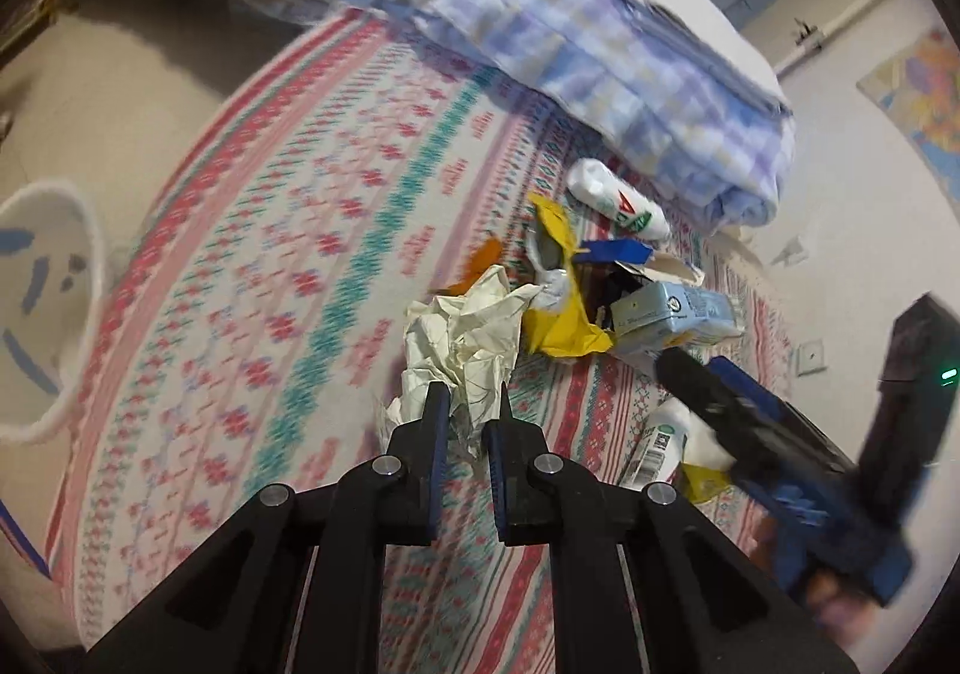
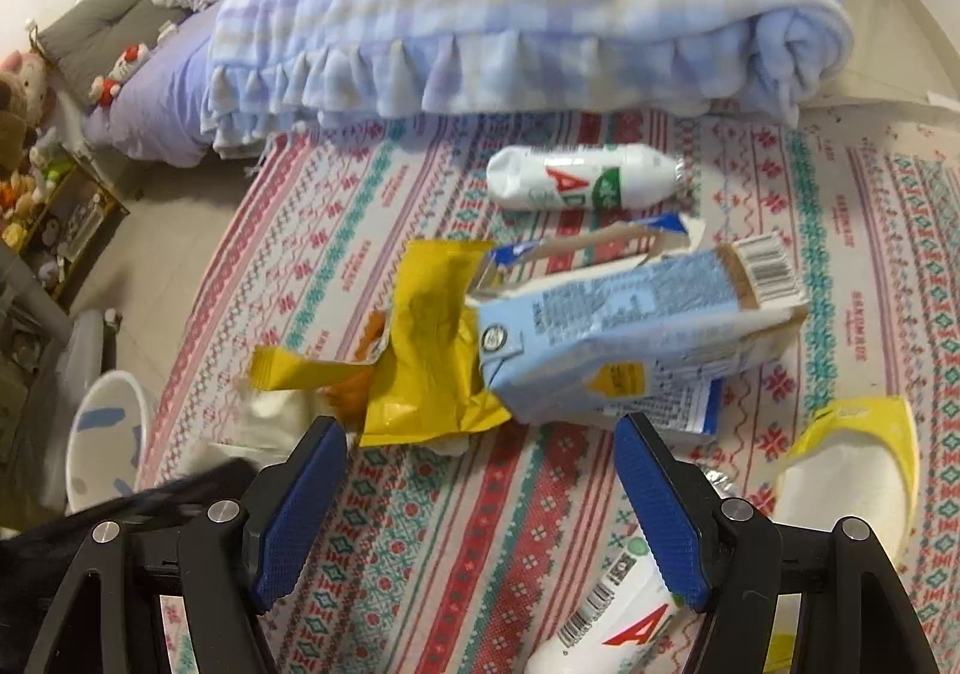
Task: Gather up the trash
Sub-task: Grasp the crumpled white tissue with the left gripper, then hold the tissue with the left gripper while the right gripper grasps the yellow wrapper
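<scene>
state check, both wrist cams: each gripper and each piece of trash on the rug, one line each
left gripper: shut on crumpled paper
right gripper: open, nothing between the pads
blue carton: torn open, crushed, lying flat
yellow wrapper: torn open, crumpled
far white bottle: on its side
near white bottle: on its side

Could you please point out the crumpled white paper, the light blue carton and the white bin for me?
crumpled white paper [image 1: 462,338]: left wrist view, upper folds.
light blue carton [image 2: 606,332]: right wrist view, printed side.
white bin [image 2: 105,434]: right wrist view, inner wall.
</scene>
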The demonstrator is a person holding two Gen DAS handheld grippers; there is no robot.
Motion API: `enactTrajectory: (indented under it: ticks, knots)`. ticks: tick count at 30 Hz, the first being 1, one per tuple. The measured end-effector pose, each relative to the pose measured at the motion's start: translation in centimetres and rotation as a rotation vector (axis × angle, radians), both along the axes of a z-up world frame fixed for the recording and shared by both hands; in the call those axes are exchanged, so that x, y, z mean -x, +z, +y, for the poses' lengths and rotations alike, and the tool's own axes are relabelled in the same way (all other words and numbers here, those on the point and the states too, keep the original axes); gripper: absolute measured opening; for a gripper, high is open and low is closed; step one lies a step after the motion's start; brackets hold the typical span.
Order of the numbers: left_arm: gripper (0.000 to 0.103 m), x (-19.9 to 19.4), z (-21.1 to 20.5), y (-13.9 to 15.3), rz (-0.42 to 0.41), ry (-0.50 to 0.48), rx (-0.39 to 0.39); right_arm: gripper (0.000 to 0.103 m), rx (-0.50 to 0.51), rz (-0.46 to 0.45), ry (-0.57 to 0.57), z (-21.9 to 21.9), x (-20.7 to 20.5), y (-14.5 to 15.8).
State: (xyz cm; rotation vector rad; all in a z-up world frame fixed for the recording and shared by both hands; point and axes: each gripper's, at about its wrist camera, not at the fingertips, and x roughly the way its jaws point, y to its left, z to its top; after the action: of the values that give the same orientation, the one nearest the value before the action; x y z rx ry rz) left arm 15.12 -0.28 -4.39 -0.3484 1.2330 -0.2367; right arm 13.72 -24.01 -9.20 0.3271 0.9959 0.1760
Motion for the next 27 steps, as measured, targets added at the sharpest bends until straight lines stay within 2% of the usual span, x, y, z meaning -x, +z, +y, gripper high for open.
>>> enactTrajectory:
  ticks: [4,8,13,15,20,22,24,27]
  knots:
    - [0.013,1.0,3.5,0.8,-0.006,0.061,-0.002,0.078,0.158,-0.061,0.096,3.5,0.2,0.0]
    - [0.013,1.3,5.7,0.6,0.016,0.099,0.037,0.078,0.262,-0.104,0.217,7.4,0.2,-0.5]
    - [0.012,1.6,6.8,0.3,0.035,0.110,0.054,0.077,0.427,-0.113,0.261,10.5,-0.8,-2.8]
    - [0.013,1.5,7.1,0.3,0.042,0.116,0.067,0.075,0.458,-0.102,0.273,11.1,-1.3,-3.7]
    - [0.013,1.4,7.6,0.2,0.049,0.127,0.078,0.059,0.494,-0.075,0.237,10.9,-2.7,-5.0]
    - [0.013,1.3,7.9,0.0,0.061,0.131,0.092,0.042,0.483,-0.052,0.228,10.6,-3.1,-5.4]
    - [0.013,1.2,8.2,-0.1,0.074,0.135,0.110,0.041,0.485,-0.057,0.227,10.5,-3.0,-5.3]
    - [0.013,1.1,8.5,-0.3,0.090,0.142,0.134,0.032,0.492,-0.073,0.234,10.4,-2.6,-4.4]
